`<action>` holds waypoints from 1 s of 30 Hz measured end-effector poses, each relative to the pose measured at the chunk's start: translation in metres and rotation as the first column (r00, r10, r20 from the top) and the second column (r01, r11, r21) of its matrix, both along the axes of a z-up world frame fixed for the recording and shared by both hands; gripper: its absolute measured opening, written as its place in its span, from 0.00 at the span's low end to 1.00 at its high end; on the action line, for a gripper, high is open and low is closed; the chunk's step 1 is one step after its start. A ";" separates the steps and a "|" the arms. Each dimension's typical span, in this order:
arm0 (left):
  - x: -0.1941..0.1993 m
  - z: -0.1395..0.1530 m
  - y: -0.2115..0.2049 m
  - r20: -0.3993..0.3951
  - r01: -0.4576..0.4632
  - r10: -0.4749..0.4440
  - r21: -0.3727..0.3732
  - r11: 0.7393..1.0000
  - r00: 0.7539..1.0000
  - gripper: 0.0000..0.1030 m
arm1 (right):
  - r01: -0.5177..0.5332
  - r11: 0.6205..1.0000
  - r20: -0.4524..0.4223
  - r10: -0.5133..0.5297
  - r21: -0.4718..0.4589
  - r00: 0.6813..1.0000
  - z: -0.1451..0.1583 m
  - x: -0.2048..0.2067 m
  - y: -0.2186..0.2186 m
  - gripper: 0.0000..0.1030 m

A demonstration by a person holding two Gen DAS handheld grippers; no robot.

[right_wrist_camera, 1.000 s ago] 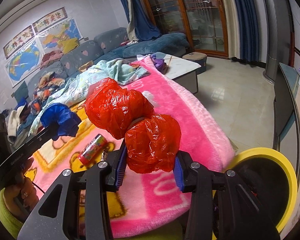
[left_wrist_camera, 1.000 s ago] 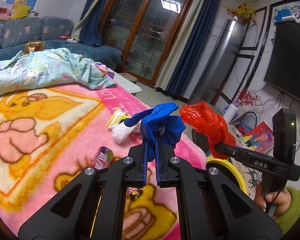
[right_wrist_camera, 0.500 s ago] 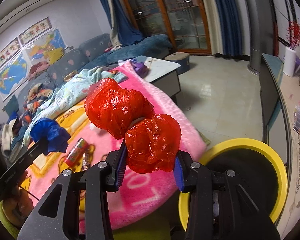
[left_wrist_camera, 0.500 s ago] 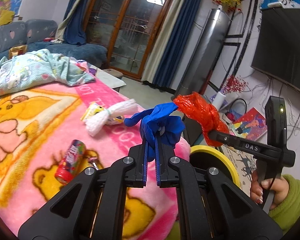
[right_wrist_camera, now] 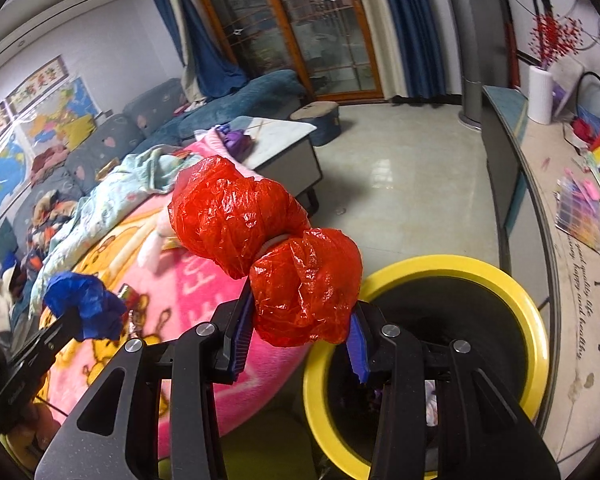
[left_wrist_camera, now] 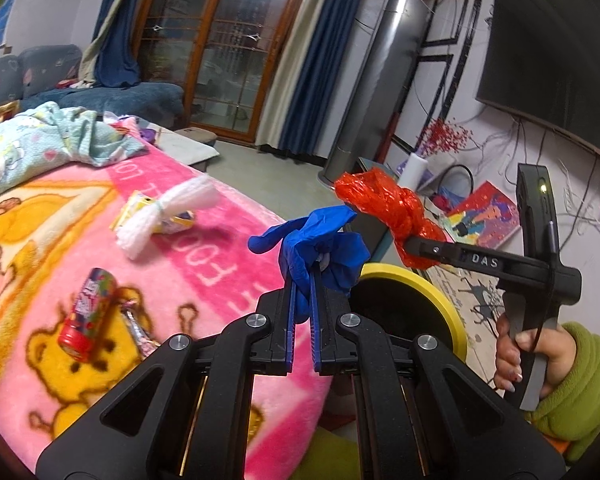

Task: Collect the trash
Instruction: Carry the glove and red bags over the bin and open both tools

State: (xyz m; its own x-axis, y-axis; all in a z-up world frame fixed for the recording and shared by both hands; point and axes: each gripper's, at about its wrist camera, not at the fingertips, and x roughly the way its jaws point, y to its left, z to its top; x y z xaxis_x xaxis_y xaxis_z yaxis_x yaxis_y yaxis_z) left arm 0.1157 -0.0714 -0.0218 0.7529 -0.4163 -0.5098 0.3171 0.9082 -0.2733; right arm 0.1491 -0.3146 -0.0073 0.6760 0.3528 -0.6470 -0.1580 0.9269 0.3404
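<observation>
In the left wrist view, the left gripper [left_wrist_camera: 303, 276] had its blue-padded jaws pressed together on a crumpled blue plastic glove [left_wrist_camera: 320, 240], which bunched out above the fingertips. Just to its right, the right gripper [left_wrist_camera: 414, 245] reached in from the side, held by a hand [left_wrist_camera: 532, 354] in a green sleeve [left_wrist_camera: 580, 384], and clamped a knotted red plastic bag [left_wrist_camera: 384, 204]. Below both bundles stood a round bin with a yellow rim and black inside [left_wrist_camera: 440, 296], beside the edge of a pink plush blanket with yellow bear prints [left_wrist_camera: 204, 264]. On the blanket lay a red printed can [left_wrist_camera: 86, 314] on its side, a shiny candy wrapper [left_wrist_camera: 138, 330] just beside it, and farther back a white foam net sleeve [left_wrist_camera: 168, 212] lying over a yellow packet [left_wrist_camera: 134, 210].

In the right wrist view, the right gripper [right_wrist_camera: 300, 332] held the red plastic bag [right_wrist_camera: 268, 248] between its pads, jaws partly apart around the lower lobe of the bundle. The bag hung just above the near rim of the yellow-rimmed bin [right_wrist_camera: 532, 320], which held some scraps at its bottom. At lower left, the left gripper [right_wrist_camera: 70, 320] carried the blue glove [right_wrist_camera: 86, 306] above the pink blanket [right_wrist_camera: 196, 300].
</observation>
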 end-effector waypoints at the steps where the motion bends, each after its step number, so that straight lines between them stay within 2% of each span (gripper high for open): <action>1: 0.000 -0.001 -0.004 -0.002 0.008 -0.008 0.003 1.000 1.000 0.03 | 0.010 1.000 -0.005 -0.010 0.000 1.000 -0.002 0.000 -0.004 0.37; 13: 0.001 -0.013 -0.046 -0.025 0.113 -0.112 0.052 0.992 0.993 0.03 | 0.114 0.993 -0.059 -0.114 -0.003 0.992 -0.023 -0.004 -0.045 0.37; 30: 0.010 -0.041 -0.115 -0.084 0.290 -0.281 0.128 0.949 0.956 0.03 | 0.250 0.968 -0.145 -0.248 -0.005 0.958 -0.049 -0.014 -0.099 0.38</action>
